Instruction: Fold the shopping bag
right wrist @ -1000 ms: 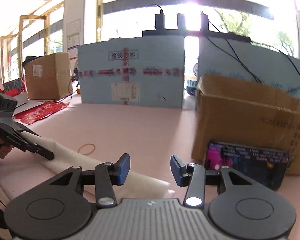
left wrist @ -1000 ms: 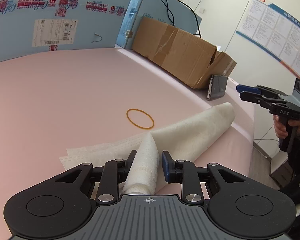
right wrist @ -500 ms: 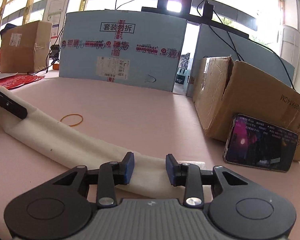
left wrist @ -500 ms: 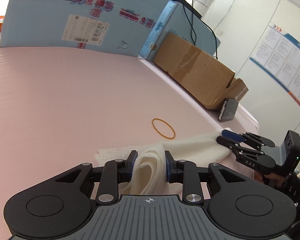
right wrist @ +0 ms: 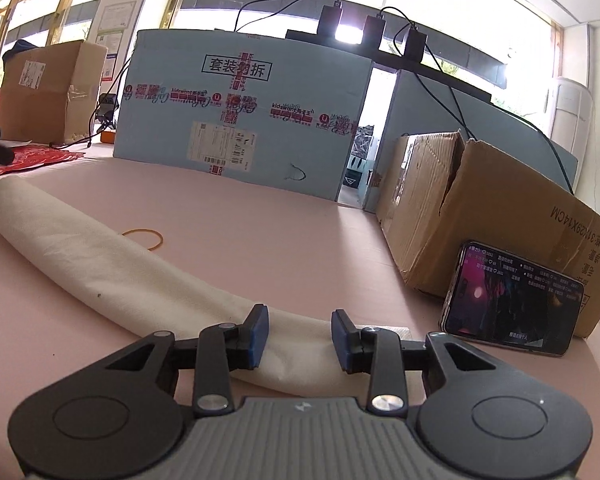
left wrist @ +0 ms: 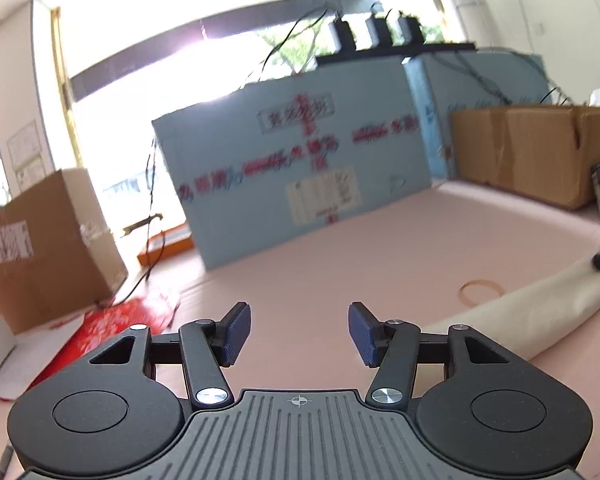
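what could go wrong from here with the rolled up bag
1. The left gripper has just been opening its jaws; nothing is between them now, so the rolled white fabric shopping bag may spring loose at that end.
2. The right gripper only straddles the roll's other end, pads apparently not pressing, so the roll may slip away.
3. The tan rubber band lies beside the roll, not around it; nothing binds the roll yet.

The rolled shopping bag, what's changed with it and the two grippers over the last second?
The left gripper let go: its jaws have just been opening, now empty, swung away from the rolled shopping bag. The right gripper came down to straddle the bag's near end. The bag stays rolled; rubber band and phone unmoved.
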`<state>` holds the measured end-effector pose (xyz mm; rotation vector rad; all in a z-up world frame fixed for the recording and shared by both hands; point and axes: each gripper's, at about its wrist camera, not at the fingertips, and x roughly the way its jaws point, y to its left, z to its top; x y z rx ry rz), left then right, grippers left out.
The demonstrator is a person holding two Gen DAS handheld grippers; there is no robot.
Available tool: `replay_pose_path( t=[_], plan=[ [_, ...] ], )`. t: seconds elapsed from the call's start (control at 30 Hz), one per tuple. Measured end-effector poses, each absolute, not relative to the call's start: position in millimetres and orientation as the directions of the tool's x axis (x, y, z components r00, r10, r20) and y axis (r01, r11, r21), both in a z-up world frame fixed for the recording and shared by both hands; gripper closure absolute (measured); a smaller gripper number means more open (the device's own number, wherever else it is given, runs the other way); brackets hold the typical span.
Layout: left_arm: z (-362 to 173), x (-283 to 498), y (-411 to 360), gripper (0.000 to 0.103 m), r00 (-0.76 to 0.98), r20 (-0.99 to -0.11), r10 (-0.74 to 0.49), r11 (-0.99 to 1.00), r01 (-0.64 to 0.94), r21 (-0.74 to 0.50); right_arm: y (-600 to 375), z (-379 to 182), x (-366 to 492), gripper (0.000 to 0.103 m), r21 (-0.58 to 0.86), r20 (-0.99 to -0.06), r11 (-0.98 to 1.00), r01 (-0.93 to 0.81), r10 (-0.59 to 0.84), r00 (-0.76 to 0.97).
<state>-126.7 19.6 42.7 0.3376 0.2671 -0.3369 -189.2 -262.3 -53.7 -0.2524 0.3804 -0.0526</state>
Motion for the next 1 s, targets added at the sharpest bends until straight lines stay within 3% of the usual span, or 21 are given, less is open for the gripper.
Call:
replay_pose_path(
  t=[0.07,0.17,0.27,0.43,0.63,0.73,0.8,0.93,1.0],
  plan=[
    [47,-139,1,0.049,0.883,-0.286,-0.373,0.866,0.442,0.234,-261,-54,-189,0.064,-0.260,-0.358,0.966,0.010,-0.106,0.928],
    [33,-142,-38,0.049,0.759,-0.389,-0.522,0.768,0.616,0.173,-260,-54,-188,0.062,-0.258,-0.356,0.966,0.024,-0.118,0.927],
    [15,-138,-72,0.049,0.701,-0.470,-0.536,0.708,0.677,0.200,-260,-54,-189,0.062,-0.252,-0.354,0.967,0.034,-0.125,0.927],
    [-4,-113,-77,0.044,0.608,-0.567,-0.556,0.716,0.697,0.047,-262,-55,-189,0.060,-0.240,-0.351,0.970,0.043,-0.128,0.927],
    [-14,-104,-60,0.035,0.578,-0.546,-0.606,0.744,0.656,-0.130,-268,-54,-188,0.059,-0.204,-0.362,0.978,0.036,-0.110,0.926],
    [-15,-106,-60,0.035,0.595,-0.536,-0.599,0.753,0.645,-0.127,-271,-53,-188,0.056,-0.185,-0.371,0.982,0.035,-0.103,0.923],
    [-15,-109,-67,0.034,0.634,-0.544,-0.550,0.775,0.630,-0.049,-272,-53,-187,0.055,-0.177,-0.377,0.983,0.037,-0.103,0.921],
    [-15,-110,-74,0.020,0.676,-0.553,-0.487,0.801,0.598,0.026,-273,-52,-187,0.053,-0.173,-0.380,0.984,0.040,-0.104,0.919],
    [-16,-109,-73,0.019,0.680,-0.554,-0.481,0.806,0.592,0.026,-276,-51,-190,0.052,-0.147,-0.376,0.988,0.036,-0.090,0.922]
  ],
)
